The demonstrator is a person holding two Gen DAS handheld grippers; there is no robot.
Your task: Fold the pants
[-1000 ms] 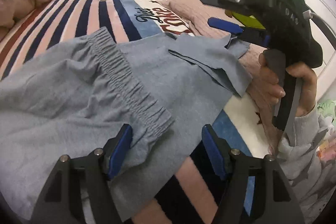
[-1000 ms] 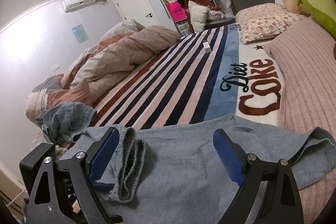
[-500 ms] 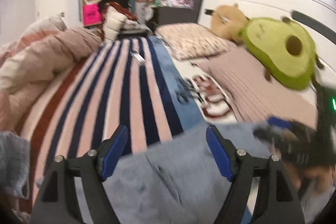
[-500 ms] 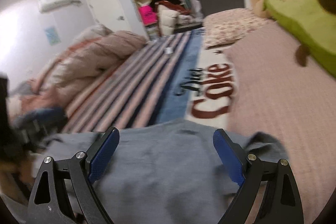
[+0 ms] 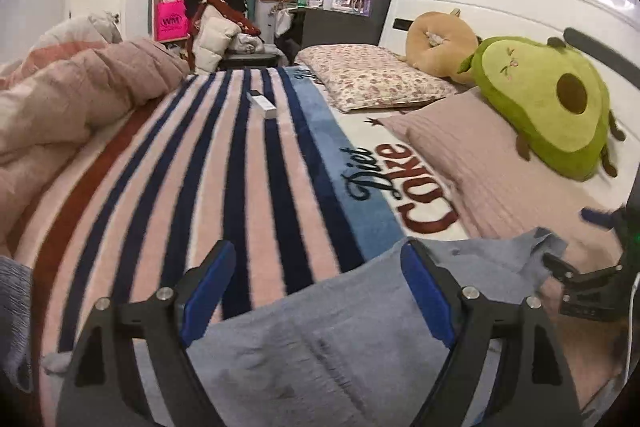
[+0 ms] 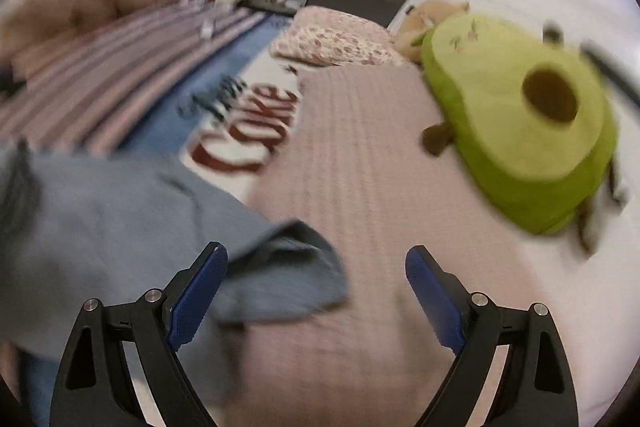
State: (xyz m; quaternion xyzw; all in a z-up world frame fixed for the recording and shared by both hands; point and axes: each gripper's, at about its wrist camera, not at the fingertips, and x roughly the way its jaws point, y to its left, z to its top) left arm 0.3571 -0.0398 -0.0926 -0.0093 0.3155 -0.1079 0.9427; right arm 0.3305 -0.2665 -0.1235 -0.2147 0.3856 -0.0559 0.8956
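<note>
The grey pants [image 5: 320, 339] lie spread on the striped blanket [image 5: 208, 163], one end reaching the pink pillow [image 6: 360, 155]. The left gripper [image 5: 316, 291] hangs over them, jaws opening and gripping nothing. The right gripper [image 6: 316, 291] stands wide over the pants' hem, holding nothing.

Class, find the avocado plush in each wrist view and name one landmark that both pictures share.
Left wrist: the avocado plush lies at upper right, on the pink pillow.
Right wrist: the avocado plush fills the right half, blurred, beside that pillow.
Shared landmark: the "Diet Coke" lettering on the blanket.
</note>
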